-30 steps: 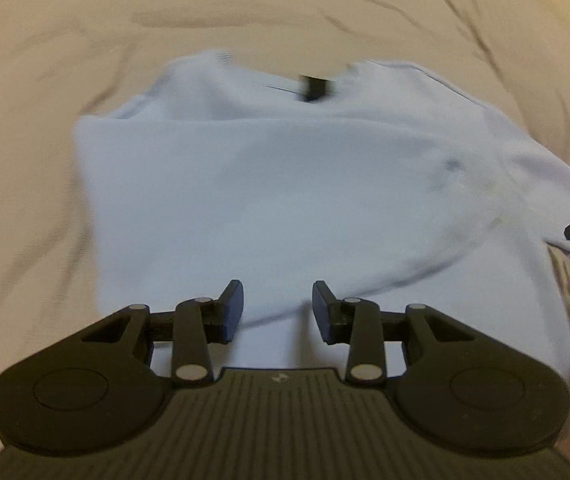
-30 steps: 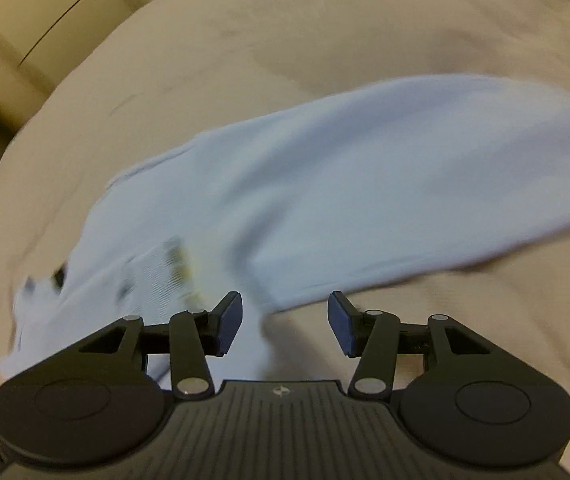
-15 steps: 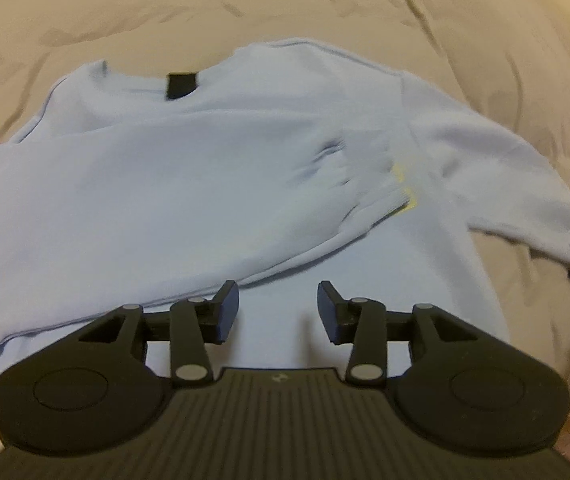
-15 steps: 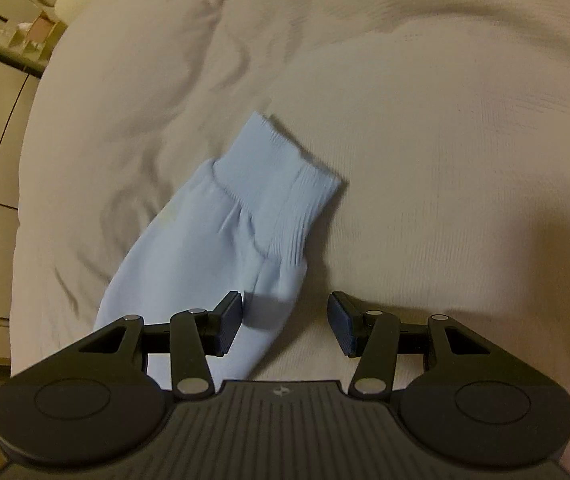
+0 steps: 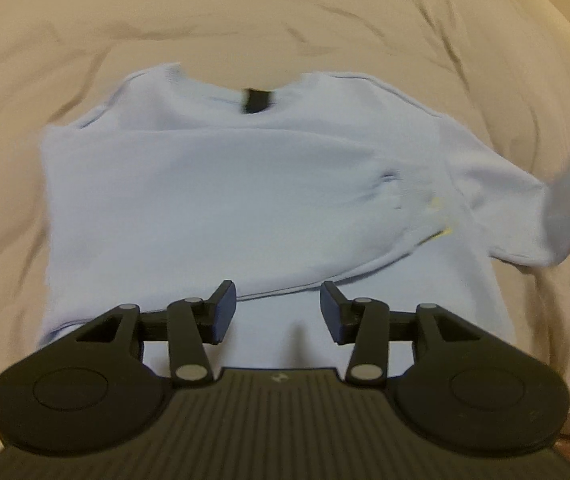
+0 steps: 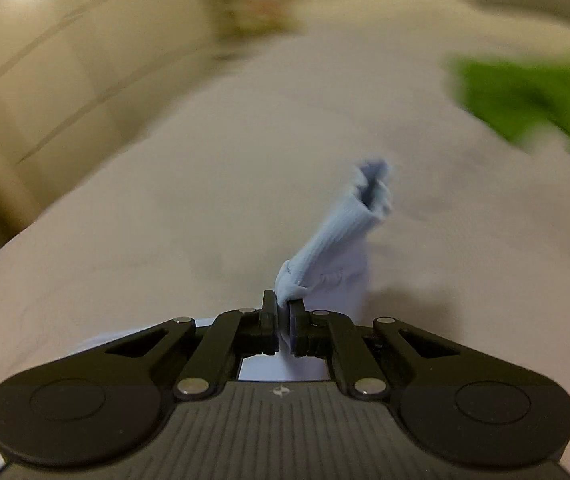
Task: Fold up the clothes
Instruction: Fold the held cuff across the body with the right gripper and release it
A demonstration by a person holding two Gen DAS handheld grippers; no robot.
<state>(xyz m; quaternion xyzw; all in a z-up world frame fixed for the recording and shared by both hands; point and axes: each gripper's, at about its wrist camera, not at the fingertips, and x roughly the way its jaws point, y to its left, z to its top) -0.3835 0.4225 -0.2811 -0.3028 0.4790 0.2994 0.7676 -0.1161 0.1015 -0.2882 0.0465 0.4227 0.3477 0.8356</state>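
While right gripper (image 6: 283, 312) pinches the sleeve cuff (image 6: 365, 200) (ribbed, raised ahead), left gripper (image 5: 279, 308) hangs spread, empty. Sweatshirt (image 5: 213, 200) lies flat beyond its fingers.

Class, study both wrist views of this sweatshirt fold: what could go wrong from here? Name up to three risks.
1. The right tongs pinch only a small bunch of the sleeve cuff, so it may slip free.
2. Pulling that sleeve could drag the light blue sweatshirt askew, since the open left tongs hold nothing down.
3. The other sleeve, already folded across the body, may shift.
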